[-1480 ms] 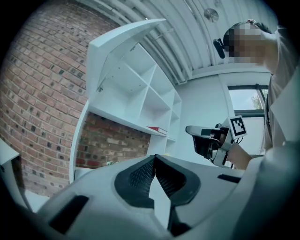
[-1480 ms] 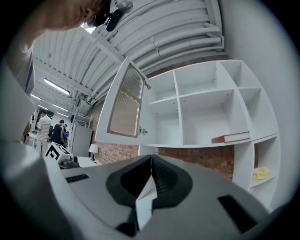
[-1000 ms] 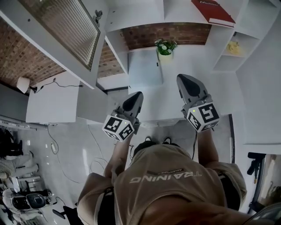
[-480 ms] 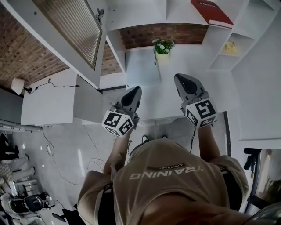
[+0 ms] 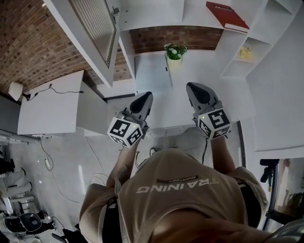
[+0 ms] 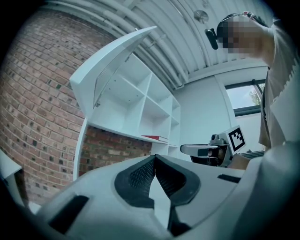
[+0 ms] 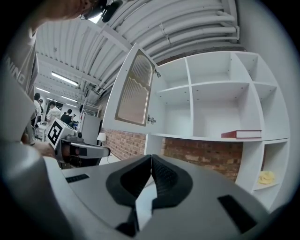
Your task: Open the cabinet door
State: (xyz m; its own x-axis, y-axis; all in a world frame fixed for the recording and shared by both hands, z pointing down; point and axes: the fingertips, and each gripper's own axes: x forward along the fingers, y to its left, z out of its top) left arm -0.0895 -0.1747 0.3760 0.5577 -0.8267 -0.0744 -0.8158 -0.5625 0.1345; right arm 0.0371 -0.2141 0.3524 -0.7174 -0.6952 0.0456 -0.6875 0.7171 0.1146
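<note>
Head view: my left gripper [image 5: 145,98] and right gripper [image 5: 194,88] hover level over the white counter [image 5: 166,109]; the cabinet door [image 5: 92,28] stands swung open, upper left. Left gripper view: jaws together, empty. Right gripper view: jaws together, empty; the door hangs open beside the shelves [image 7: 211,103].

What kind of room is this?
Probably a home-style study corner set up inside a workshop: white shelves holding a red book, a potted plant, and bare ceiling pipes overhead.

Smooth matt white cabinet door [image 5: 90,33], rough brick wall [image 5: 33,47]
</note>
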